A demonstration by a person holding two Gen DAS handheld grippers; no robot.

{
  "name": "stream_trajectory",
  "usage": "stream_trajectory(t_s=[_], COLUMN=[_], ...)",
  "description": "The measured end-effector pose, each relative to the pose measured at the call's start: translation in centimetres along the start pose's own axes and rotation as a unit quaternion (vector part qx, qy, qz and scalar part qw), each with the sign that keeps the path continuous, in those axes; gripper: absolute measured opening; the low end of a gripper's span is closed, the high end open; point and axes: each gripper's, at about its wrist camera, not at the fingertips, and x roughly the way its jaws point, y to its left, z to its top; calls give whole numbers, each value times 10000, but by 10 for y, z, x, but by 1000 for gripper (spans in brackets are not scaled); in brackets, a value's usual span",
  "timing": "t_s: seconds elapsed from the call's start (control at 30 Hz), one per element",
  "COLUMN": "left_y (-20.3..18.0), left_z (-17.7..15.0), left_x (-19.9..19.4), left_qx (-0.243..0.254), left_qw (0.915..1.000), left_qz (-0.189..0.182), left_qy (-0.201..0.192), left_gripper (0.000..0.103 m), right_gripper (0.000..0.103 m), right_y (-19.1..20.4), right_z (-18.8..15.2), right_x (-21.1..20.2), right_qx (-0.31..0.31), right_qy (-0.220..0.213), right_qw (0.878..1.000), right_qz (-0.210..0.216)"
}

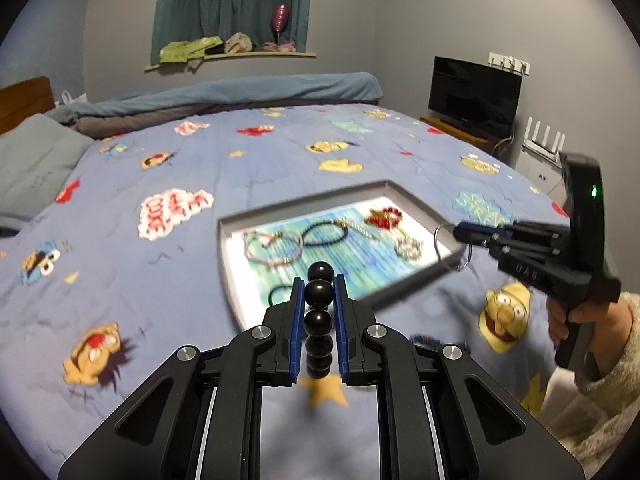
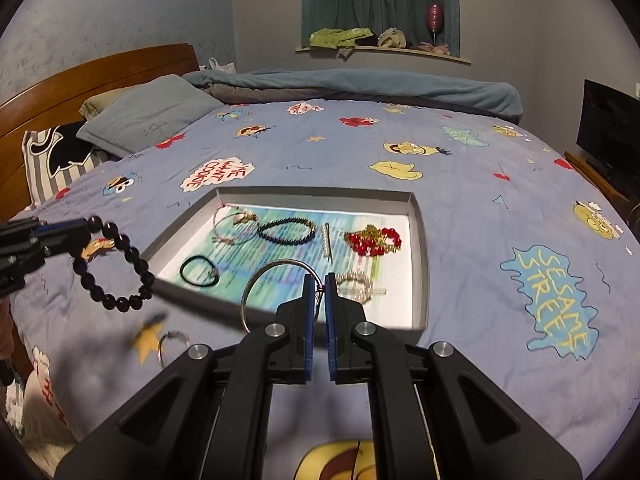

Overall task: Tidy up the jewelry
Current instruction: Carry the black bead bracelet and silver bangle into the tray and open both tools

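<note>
A grey shallow tray (image 2: 419, 240) lies on the bed and holds several pieces of jewelry: a red bead piece (image 2: 372, 240), a dark bead bracelet (image 2: 286, 231), a pearl bracelet (image 2: 354, 284) and a black band (image 2: 199, 271). My left gripper (image 1: 319, 284) is shut on a black bead bracelet (image 1: 319, 294); it also shows in the right wrist view (image 2: 114, 266), held above the bed left of the tray. My right gripper (image 2: 319, 280) is shut on a silver ring bangle (image 2: 276, 292) over the tray's near edge; it also shows in the left wrist view (image 1: 440, 240).
A silver ring (image 2: 173, 346) lies on the blue Sesame Street bedspread (image 2: 480, 200) near the tray's front left corner. Pillows (image 2: 140, 120) and a wooden headboard (image 2: 100, 72) are at the left. A TV (image 1: 474, 96) stands at the right.
</note>
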Motion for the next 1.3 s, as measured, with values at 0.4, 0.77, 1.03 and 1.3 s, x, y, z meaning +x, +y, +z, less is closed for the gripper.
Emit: stream_trajectory(t_s=[0.4, 0.77, 1.03, 1.3], left_y=[-19, -26, -8, -7], left_z=[55, 38, 26, 19], left_x=[53, 128, 149, 161], left_qx=[291, 153, 23, 60], left_qw=[9989, 9974, 9950, 9935], left_qz=[-368, -394, 6, 78], left_qy=[-82, 579, 997, 1134], left_gripper=[15, 15, 15, 15], right_gripper=[5, 5, 5, 5], right_y=[-11, -10, 1, 2], right_z=[11, 11, 11, 11], right_x=[43, 75, 93, 98], right_qx=[123, 128, 14, -65], right_qy=[248, 716, 1074, 1237], right_qw=[9994, 9972, 9942, 9921], right_qz=[-196, -168, -112, -189])
